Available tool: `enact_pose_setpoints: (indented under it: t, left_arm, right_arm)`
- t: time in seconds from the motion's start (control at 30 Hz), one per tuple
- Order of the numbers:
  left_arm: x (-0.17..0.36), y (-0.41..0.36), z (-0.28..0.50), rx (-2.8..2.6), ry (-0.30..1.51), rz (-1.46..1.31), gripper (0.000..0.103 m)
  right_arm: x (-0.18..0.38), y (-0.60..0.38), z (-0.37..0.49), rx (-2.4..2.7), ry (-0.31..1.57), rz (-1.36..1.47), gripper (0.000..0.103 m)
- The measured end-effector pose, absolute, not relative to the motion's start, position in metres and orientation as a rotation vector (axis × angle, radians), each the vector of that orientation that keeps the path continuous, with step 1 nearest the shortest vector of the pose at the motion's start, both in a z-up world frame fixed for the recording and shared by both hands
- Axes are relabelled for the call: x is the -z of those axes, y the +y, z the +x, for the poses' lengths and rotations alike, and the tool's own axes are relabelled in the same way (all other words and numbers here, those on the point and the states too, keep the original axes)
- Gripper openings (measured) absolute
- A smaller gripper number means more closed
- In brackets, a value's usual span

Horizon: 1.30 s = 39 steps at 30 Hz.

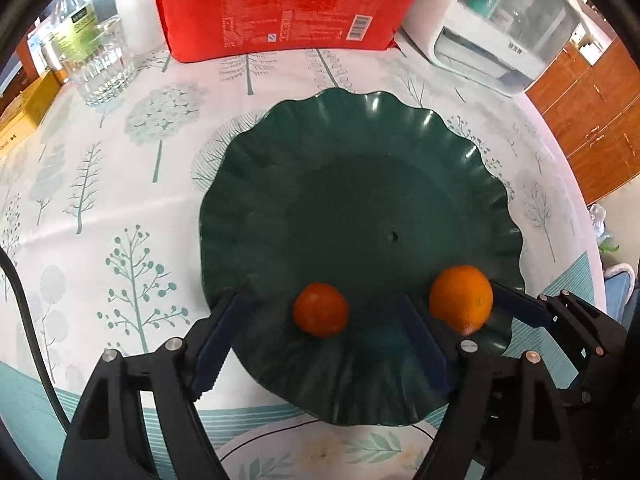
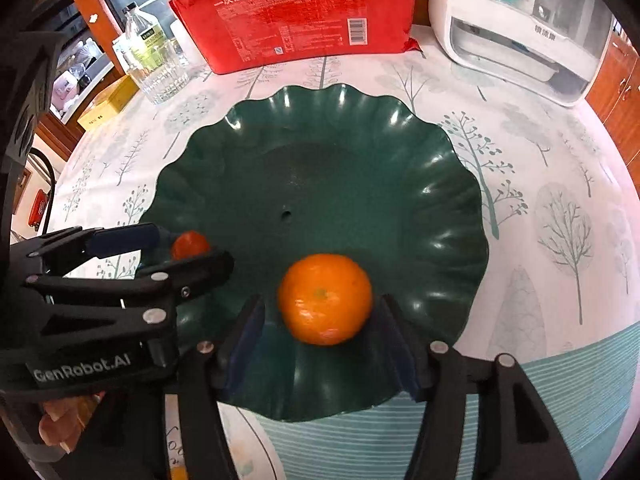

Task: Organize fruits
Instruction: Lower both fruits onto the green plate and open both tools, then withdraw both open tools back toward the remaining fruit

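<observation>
The left hand-held gripper (image 1: 320, 320) is held open, and a small orange (image 1: 320, 309) is seen lying loose between its fingers on the green plate (image 1: 304, 152). The right hand-held gripper (image 2: 320, 316) is open too, with a bigger orange (image 2: 325, 298) between its fingers. Beyond both, a red bag (image 1: 280, 4) is stood on the desk (image 1: 120, 184), with a glass (image 1: 102, 72) further left.
</observation>
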<state>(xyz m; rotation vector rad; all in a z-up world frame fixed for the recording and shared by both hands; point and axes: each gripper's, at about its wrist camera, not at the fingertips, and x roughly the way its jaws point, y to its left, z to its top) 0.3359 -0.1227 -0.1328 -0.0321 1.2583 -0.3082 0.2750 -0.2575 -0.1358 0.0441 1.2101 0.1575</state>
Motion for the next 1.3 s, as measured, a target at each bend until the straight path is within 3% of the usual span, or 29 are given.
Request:
enact_pose_setpoints:
  t: [0.63, 0.8, 1.3]
  left_arm:
    - [0.065, -0.097, 0.291, 0.274, 1.104, -0.041, 0.079]
    - [0.04, -0.094, 0.269, 0.269, 1.062, -0.036, 0.08]
    - [-0.023, -0.07, 0.194, 0.219, 0.946, -0.046, 0.081]
  right_arm:
    - [0.087, -0.255, 0.248, -0.186, 1.154, 0.068, 0.061]
    - [0.066, -0.256, 0.232, -0.185, 1.119, 0.072, 0.071]
    - [-0.003, -0.257, 0.179, -0.164, 0.96, 0.061, 0.071]
